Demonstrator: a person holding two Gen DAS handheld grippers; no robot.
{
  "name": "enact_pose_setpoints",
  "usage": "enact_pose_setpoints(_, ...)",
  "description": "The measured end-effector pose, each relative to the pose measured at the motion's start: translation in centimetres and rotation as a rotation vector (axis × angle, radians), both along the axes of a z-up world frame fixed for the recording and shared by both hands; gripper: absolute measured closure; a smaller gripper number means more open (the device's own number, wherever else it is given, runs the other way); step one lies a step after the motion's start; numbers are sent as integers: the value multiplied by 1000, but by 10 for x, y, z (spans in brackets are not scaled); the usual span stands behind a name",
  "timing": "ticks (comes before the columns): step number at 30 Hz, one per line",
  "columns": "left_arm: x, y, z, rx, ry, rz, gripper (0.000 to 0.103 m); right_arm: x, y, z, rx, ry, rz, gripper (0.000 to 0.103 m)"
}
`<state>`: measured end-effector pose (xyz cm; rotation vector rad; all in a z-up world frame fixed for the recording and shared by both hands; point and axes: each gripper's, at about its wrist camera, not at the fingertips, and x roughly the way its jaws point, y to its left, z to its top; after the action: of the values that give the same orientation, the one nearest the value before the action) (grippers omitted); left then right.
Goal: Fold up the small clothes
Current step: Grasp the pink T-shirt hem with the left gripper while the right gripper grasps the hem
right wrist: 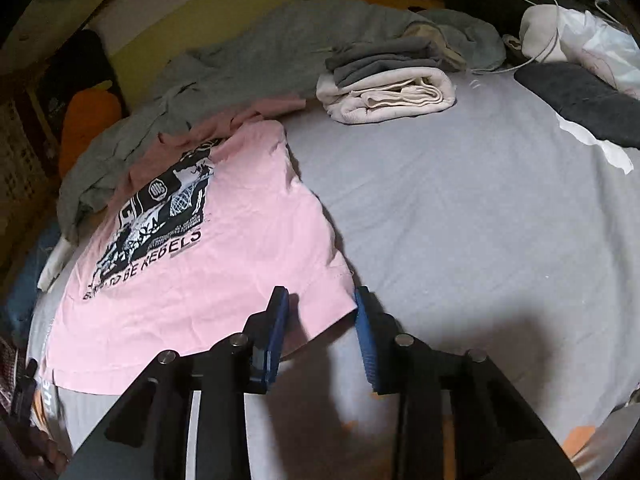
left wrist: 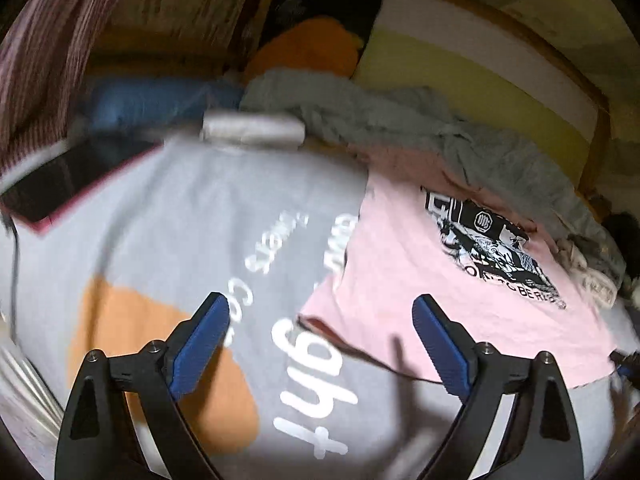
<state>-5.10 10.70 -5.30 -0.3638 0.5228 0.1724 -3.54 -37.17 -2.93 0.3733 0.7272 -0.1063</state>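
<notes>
While a small stack of folded clothes (right wrist: 384,92) is seen at the far side of the bed cover (right wrist: 460,200), the pink shirt (right wrist: 224,264) is still spread flat and not yet folded. Its near corner is reached by the right gripper (right wrist: 322,328) with jaws partly apart, and nothing is held by the wide-open left gripper (left wrist: 320,340).

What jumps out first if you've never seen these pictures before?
A pink T-shirt with a black-and-white print lies spread flat on a grey bedsheet. The right gripper hovers open at its near corner. Behind it sits a small stack of folded clothes.
</notes>
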Motion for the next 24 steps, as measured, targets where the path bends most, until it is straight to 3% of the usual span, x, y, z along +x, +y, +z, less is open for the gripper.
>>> enact_pose_setpoints(2, 1, 6, -6, -45, 14, 15, 21, 1, -3, -1, 23, -1, -9, 80)
enact_pose_setpoints(3, 2, 7, -6, -47, 9, 26, 34, 2, -4, -1, 35, -2, -14, 93)
enact_pose_setpoints(4, 2, 9, -5, -52, 1, 26, 58, 2, -6, -2, 59, -5, -15, 96)
enact_pose_setpoints(7, 7, 8, -5, -114, -10, -50, 100, -2, -10, 1, 96, -37, -20, 98)
enact_pose_setpoints(11, -5, -3, 11, -24, -70, -31, 100, -14, -6, 20, 45, -136, -41, 98)
enact_pose_setpoints(17, -45, 3, 54, 1, -197, 30, 100, -57, -6, 52, 11, -267, -85, 98)
enact_pose_setpoints(24, -87, 0, 69, 52, -164, 73, 100, -114, 12, 61, -72, -262, -100, 98)
